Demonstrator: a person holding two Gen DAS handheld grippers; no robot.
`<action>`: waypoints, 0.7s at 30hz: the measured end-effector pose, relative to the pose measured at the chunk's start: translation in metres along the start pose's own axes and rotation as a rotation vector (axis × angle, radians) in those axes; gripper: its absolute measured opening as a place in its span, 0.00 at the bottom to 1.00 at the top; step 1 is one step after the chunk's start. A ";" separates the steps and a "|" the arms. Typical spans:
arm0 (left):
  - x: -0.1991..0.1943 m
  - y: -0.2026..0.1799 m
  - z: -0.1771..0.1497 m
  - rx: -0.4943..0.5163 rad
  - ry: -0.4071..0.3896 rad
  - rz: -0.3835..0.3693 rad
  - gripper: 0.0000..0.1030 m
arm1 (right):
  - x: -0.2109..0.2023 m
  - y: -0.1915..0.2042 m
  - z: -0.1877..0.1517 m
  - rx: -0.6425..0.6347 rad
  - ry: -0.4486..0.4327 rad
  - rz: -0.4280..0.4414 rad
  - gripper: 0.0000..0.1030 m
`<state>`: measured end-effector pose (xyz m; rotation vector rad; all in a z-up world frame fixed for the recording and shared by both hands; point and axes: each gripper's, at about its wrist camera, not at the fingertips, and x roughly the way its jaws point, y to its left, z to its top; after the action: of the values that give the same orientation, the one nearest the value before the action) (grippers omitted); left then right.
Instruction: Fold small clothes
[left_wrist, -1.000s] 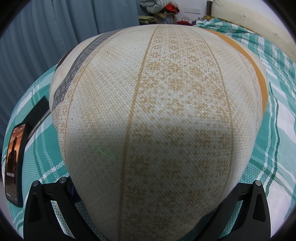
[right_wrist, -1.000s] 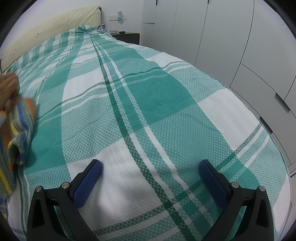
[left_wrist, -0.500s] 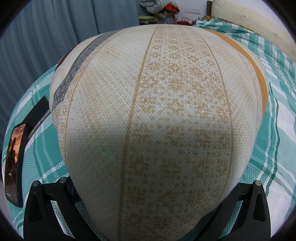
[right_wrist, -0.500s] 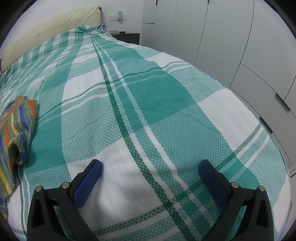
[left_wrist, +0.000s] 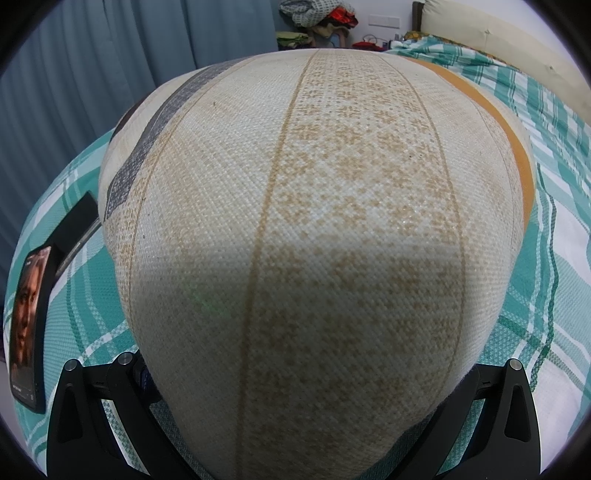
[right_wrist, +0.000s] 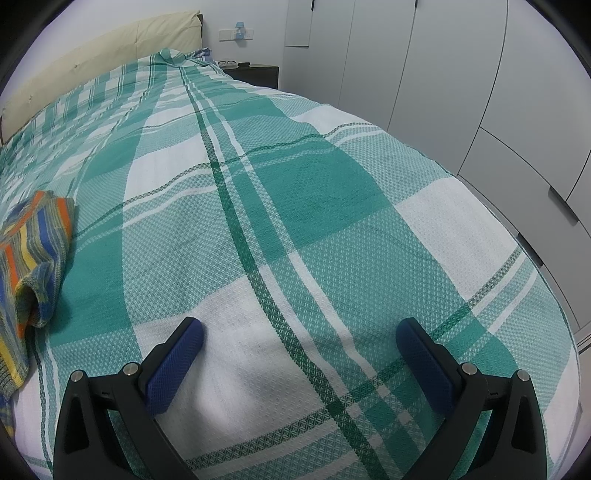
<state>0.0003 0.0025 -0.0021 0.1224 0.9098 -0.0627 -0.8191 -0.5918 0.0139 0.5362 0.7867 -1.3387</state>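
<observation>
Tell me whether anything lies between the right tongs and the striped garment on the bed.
Nothing visible does. The right tongs stand open over the green plaid bedspread, and the striped garment lies off to their left with only bare bedspread between them.

A cream woven cushion (left_wrist: 314, 240) fills the left wrist view, hiding the left gripper's fingertips and most of the bed; at 9 o'clock a phone (left_wrist: 27, 328) is clipped by the rim, as is the striped garment (right_wrist: 29, 266) in the right view
</observation>
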 end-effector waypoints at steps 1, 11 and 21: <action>-0.001 0.000 0.000 0.001 0.000 0.001 1.00 | 0.000 0.000 0.000 0.000 0.000 0.000 1.00; -0.003 -0.005 -0.001 -0.006 -0.006 0.007 1.00 | 0.001 -0.002 0.001 0.003 -0.002 0.005 1.00; -0.072 -0.025 -0.018 0.022 0.034 -0.021 0.99 | -0.012 -0.008 0.014 -0.003 0.092 0.092 1.00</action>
<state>-0.0608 -0.0198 0.0417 0.1340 0.9442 -0.0906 -0.8249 -0.5959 0.0328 0.6287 0.8294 -1.2350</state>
